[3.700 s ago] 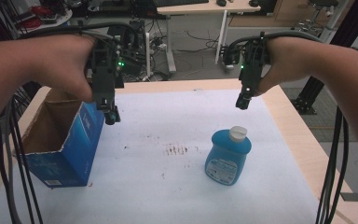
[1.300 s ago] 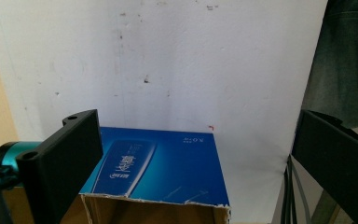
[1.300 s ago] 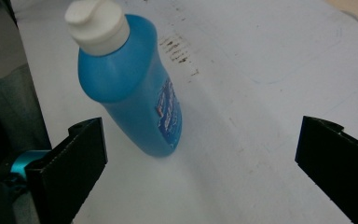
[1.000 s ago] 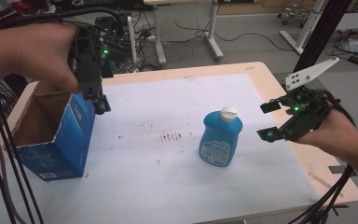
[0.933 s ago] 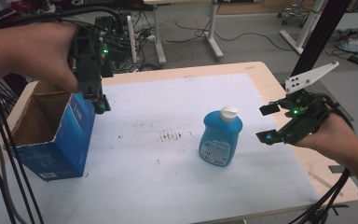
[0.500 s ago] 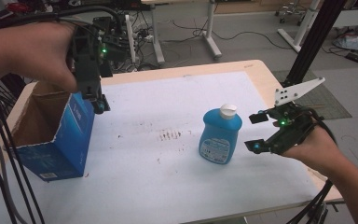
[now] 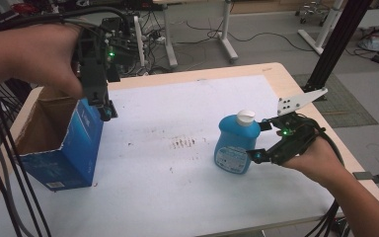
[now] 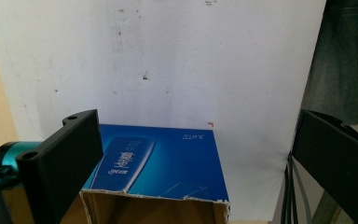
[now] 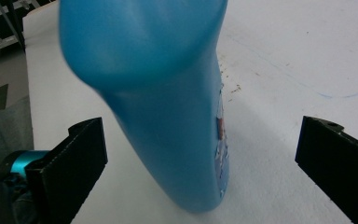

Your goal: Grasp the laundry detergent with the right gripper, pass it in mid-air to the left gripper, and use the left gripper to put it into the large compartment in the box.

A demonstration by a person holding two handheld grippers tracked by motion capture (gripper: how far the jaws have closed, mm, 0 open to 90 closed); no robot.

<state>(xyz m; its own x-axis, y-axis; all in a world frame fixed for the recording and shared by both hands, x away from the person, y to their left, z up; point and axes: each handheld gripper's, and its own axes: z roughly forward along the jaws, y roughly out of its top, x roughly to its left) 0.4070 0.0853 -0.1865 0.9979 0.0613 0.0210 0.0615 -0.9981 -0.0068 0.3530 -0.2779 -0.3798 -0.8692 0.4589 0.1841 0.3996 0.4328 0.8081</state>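
A blue bottle (image 7: 233, 147) with a white cap (image 7: 246, 116) stands upright on the white mat, right of centre. My right gripper (image 7: 260, 141) comes in from the right, open, one jaw on each side of the bottle's body. In the right gripper view the bottle (image 9: 168, 93) stands between the wide-apart jaws of that gripper (image 9: 200, 133), closer to the left one, and no contact shows. A blue cardboard box (image 7: 64, 145) with an open top sits at the left. My left gripper (image 7: 104, 109) hangs over its right wall. From above, the box (image 8: 163, 163) lies under the left gripper (image 8: 198, 128), jaws open and empty.
A patch of brown specks (image 7: 182, 143) marks the mat (image 7: 177, 192) between box and bottle. The wooden table edge (image 7: 325, 138) runs close behind my right hand. Cables (image 7: 0, 163) hang along the left side. A black frame post (image 7: 333, 44) rises at the back right.
My right gripper has swung down from above the table to its right side, then moved left until its open jaws flank the bottle. The left gripper stays over the box.
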